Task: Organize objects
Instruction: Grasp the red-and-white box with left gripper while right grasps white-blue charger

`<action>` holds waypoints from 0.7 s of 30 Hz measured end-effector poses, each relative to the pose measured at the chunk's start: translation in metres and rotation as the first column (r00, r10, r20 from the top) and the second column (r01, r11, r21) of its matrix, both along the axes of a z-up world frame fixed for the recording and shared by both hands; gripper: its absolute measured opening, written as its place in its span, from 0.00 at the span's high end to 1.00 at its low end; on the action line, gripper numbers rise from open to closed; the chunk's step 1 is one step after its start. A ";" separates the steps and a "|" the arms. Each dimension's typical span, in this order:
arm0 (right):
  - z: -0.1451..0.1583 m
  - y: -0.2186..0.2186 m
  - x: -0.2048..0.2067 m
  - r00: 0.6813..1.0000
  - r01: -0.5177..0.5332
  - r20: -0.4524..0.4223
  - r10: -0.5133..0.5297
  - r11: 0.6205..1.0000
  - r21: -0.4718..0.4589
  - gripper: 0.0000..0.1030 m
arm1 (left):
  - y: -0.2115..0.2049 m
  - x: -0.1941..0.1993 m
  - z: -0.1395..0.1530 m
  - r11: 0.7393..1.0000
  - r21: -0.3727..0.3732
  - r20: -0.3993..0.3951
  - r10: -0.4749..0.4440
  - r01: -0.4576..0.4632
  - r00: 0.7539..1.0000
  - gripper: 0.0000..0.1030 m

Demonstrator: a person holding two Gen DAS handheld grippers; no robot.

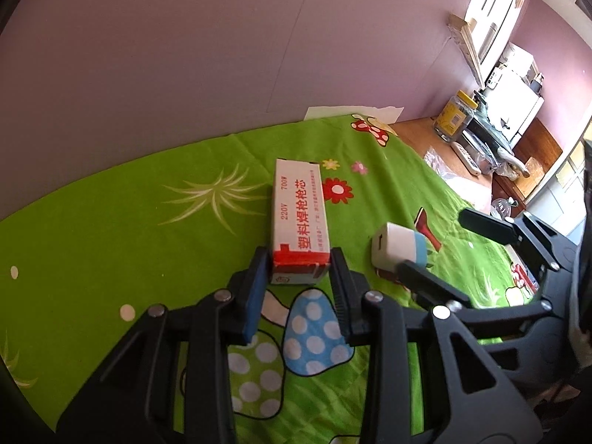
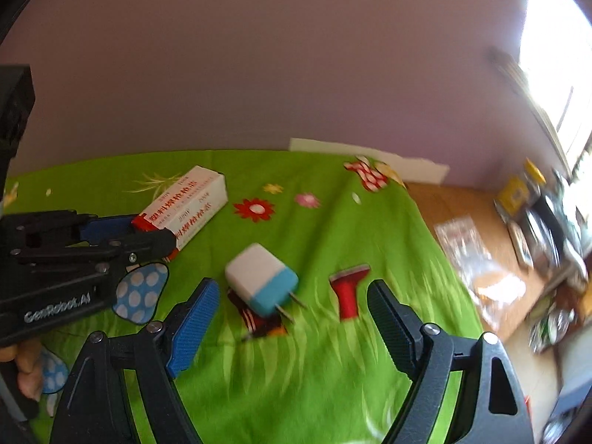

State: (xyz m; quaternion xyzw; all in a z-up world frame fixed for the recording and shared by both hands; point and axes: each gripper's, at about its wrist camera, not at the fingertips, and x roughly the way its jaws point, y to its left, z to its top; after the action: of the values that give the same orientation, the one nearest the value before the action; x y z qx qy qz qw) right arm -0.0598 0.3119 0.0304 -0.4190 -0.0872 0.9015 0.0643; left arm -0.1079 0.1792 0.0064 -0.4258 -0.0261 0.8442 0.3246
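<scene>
At centre frame, the left gripper point(image 1: 299, 266) has its fingers clamped on the carton point(image 1: 298, 218). The right gripper point(image 2: 292, 310), fingers apart, straddles the charger point(image 2: 261, 283); next it should probably close on it.

Work surface: green printed cloth point(image 2: 333, 351) over a wooden table point(image 2: 458, 203).
On the cloth lie a red-and-white carton point(image 1: 298, 218) and, well apart from it, a white-and-blue plug adapter point(image 2: 261, 285). A clear plastic bag point(image 2: 470, 255) and a yellow-lidded jar point(image 1: 454, 116) rest on bare wood.
</scene>
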 end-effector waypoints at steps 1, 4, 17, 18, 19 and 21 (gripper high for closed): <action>-0.002 -0.001 -0.002 1.000 -0.007 0.002 0.007 1.000 0.004 0.19 | 0.000 0.000 0.000 1.000 -0.001 -0.001 0.000 0.000 1.000 0.64; -0.007 -0.004 -0.009 0.999 -0.033 0.010 0.033 0.999 0.011 0.19 | 0.001 0.000 0.000 1.000 -0.001 -0.001 0.000 0.000 1.000 0.64; -0.019 -0.010 -0.012 0.997 -0.068 0.028 0.069 0.998 -0.013 0.53 | 0.000 -0.001 0.000 1.000 0.001 0.000 -0.005 0.005 1.000 0.64; -0.019 -0.009 -0.011 0.998 -0.061 0.026 0.061 0.998 -0.012 0.53 | 0.001 -0.001 0.000 1.000 0.002 0.001 -0.008 0.008 1.000 0.64; -0.017 -0.008 -0.008 0.999 -0.049 0.021 0.050 0.999 -0.011 0.53 | 0.003 0.000 0.001 1.000 0.002 0.000 -0.012 0.012 1.000 0.64; -0.014 -0.004 -0.002 1.000 -0.028 0.012 0.029 1.000 -0.011 0.53 | 0.006 0.002 0.002 1.000 0.005 0.003 -0.025 0.025 1.000 0.64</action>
State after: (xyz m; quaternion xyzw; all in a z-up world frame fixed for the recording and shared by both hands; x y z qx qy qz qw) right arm -0.0615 0.3076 0.0161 -0.4235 -0.0884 0.9003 0.0486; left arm -0.1063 0.1853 0.0082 -0.4264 -0.0235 0.8393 0.3364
